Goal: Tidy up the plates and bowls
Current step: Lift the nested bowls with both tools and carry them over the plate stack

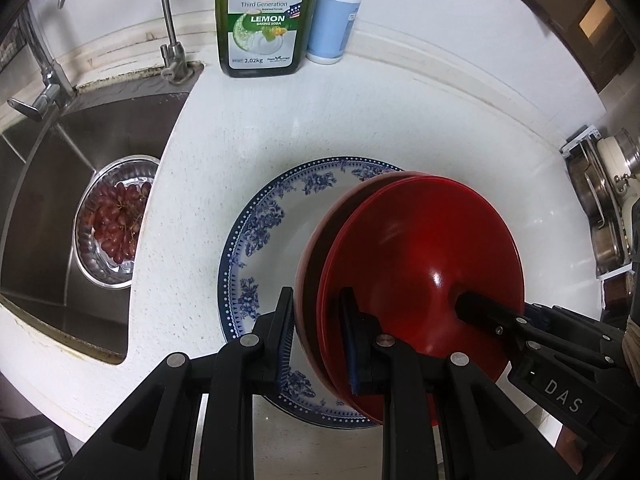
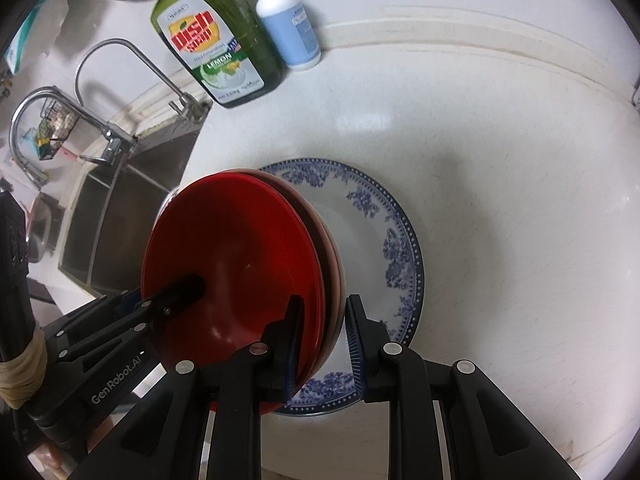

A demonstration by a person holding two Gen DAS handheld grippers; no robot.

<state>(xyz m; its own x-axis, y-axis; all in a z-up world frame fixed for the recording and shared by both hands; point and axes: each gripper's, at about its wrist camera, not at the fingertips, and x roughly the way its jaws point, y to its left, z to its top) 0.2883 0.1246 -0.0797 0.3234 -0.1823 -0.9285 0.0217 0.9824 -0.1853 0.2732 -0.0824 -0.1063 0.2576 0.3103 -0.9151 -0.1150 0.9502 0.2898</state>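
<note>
A stack of red bowls (image 1: 424, 248) sits on a blue-and-white patterned plate (image 1: 272, 232) on the white counter. My left gripper (image 1: 318, 312) straddles the stack's left rim, jaws closed on it. My right gripper (image 2: 322, 320) straddles the opposite rim of the red bowls (image 2: 232, 248), one finger inside and one outside over the plate (image 2: 380, 224); a small gap shows at the outer finger. Each gripper shows in the other's view: the right gripper's finger (image 1: 480, 308) and the left gripper's finger (image 2: 176, 292) both reach inside the top bowl.
A steel sink (image 1: 48, 168) lies left, holding a metal bowl of red grapes (image 1: 116, 220), with faucets (image 1: 172, 52) behind. A green dish soap bottle (image 1: 262, 16) and a white-blue pump bottle (image 1: 334, 12) stand at the back. Metal pots (image 1: 604, 208) sit at right.
</note>
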